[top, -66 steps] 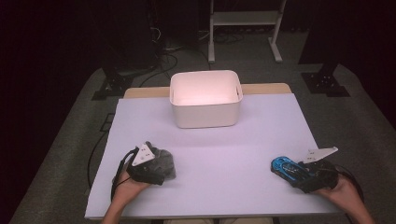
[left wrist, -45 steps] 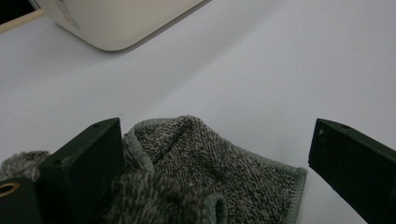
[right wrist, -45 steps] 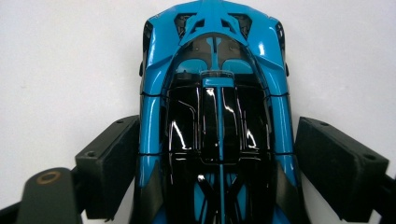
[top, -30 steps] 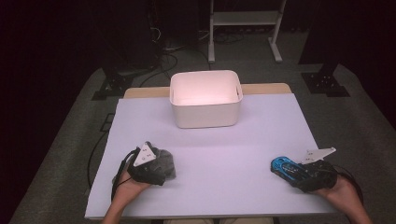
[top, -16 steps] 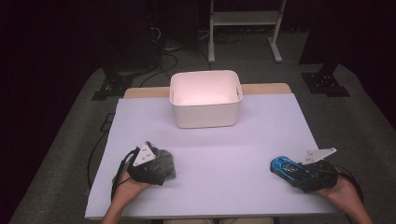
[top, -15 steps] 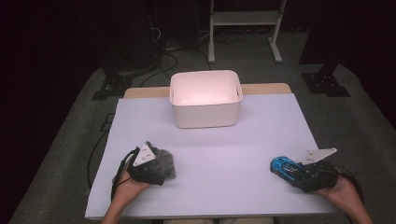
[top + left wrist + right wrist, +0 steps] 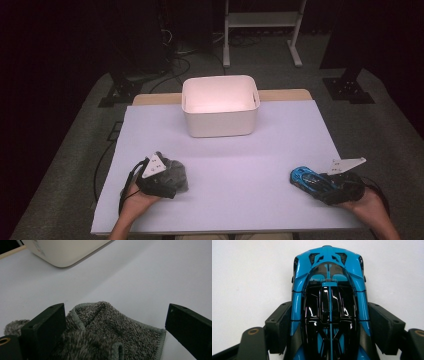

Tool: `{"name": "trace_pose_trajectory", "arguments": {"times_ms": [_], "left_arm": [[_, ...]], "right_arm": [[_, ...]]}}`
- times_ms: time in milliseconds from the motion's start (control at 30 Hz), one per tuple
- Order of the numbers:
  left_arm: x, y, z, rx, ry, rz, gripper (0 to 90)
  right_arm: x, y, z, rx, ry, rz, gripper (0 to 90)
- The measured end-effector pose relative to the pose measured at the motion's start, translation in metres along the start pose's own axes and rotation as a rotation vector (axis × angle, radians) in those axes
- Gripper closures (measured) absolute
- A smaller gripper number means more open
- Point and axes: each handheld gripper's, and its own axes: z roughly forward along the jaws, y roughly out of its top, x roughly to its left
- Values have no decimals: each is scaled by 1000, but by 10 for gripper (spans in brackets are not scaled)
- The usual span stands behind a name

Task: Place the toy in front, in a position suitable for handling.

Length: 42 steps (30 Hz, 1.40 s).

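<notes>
A crumpled grey cloth lies on the white table at the front left. My left gripper is over it, held in a hand. In the left gripper view the jaws stand wide apart, and the cloth lies between them against the left one. At the front right sits a blue and black toy car. My right gripper holds it from behind. In the right gripper view both jaws press the sides of the car, whose nose points away.
A white plastic bin stands at the middle back of the table, its corner showing in the left gripper view. Bare table surface lies between the two grippers. Dark floor, cables and stand legs surround the table.
</notes>
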Motion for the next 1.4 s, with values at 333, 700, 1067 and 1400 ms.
{"name": "trace_pose_trajectory", "arguments": {"times_ms": [333,700,1067,1400], "left_arm": [[1,0,-1,-1,5,-4,26],[1,1,-1,-4,4,-5,26],[3,0,-3,-8,11,-10,26],[3,0,-4,-9,7,-13,26]], "right_arm": [[2,7,-7,-56,33,-3,253],[9,50,-2,-109,128,-78,253],[34,120,15,-97,237,-239,253],[60,162,40,-87,317,-342,253]]}}
